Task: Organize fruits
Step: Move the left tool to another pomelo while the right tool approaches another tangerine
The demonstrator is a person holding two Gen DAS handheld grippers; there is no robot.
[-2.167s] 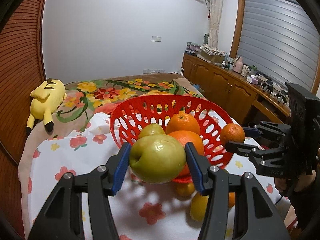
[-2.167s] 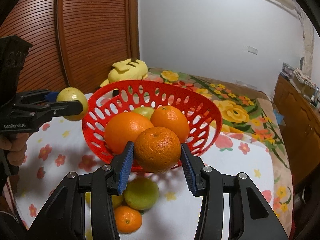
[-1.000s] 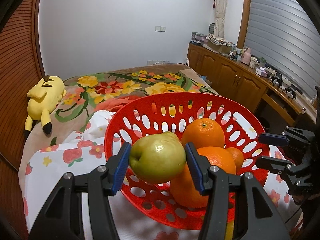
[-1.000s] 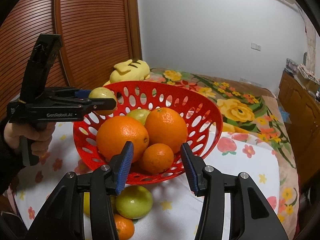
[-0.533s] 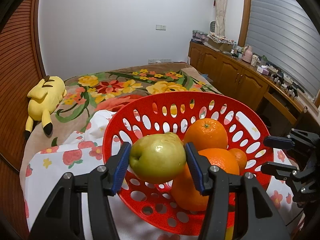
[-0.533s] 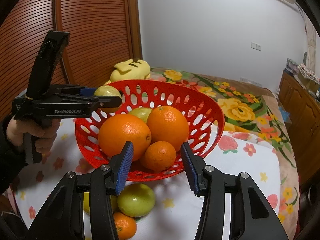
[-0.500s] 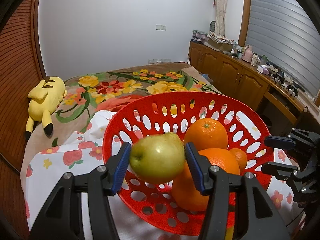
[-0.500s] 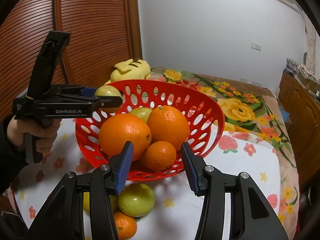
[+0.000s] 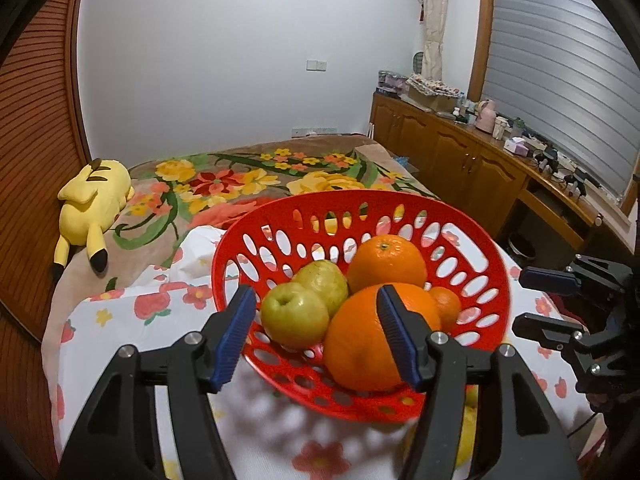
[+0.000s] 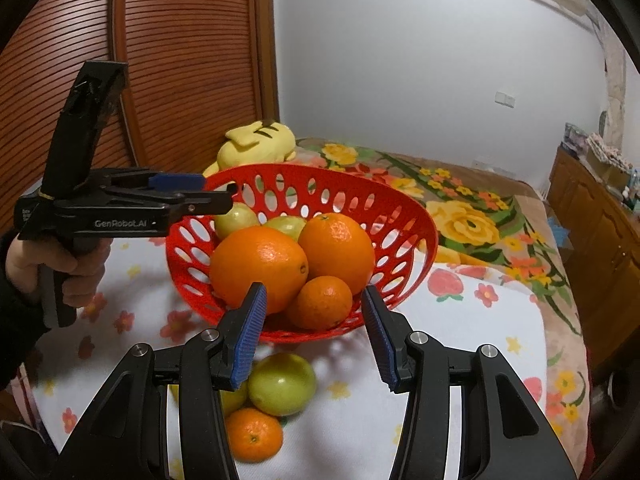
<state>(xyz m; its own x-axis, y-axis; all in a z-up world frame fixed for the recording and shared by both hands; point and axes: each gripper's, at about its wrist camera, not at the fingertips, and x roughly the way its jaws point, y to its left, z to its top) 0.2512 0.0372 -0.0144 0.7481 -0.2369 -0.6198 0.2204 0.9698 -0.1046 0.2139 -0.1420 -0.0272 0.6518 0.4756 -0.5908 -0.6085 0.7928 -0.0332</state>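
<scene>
In my right wrist view, left to right: my left tool [image 10: 208,190], at centre left, gapes empty over the red basket [image 10: 416,236]; a green apple [image 10: 236,220] lies beneath, oranges [image 10: 258,268] piled alongside. At lower centre my right tool [image 10: 314,336] gapes empty above loose fruit [image 10: 282,390] on the flowered cloth [image 10: 460,320], apparently poised for the next pick.

**Where the fruit sits**

The basket [image 10: 416,236] stands on the tablecloth [image 10: 460,344]. In it two apples [image 9: 294,314] lie at the left, just beside a big orange [image 9: 360,344]; a second orange [image 9: 386,264] sits behind, a small one [image 9: 446,306] at the right. Before the basket, on the cloth, lie another apple [image 10: 282,384] and an orange [image 10: 254,434], touching. A plush toy [image 9: 94,204] lies behind on the bed.
</scene>
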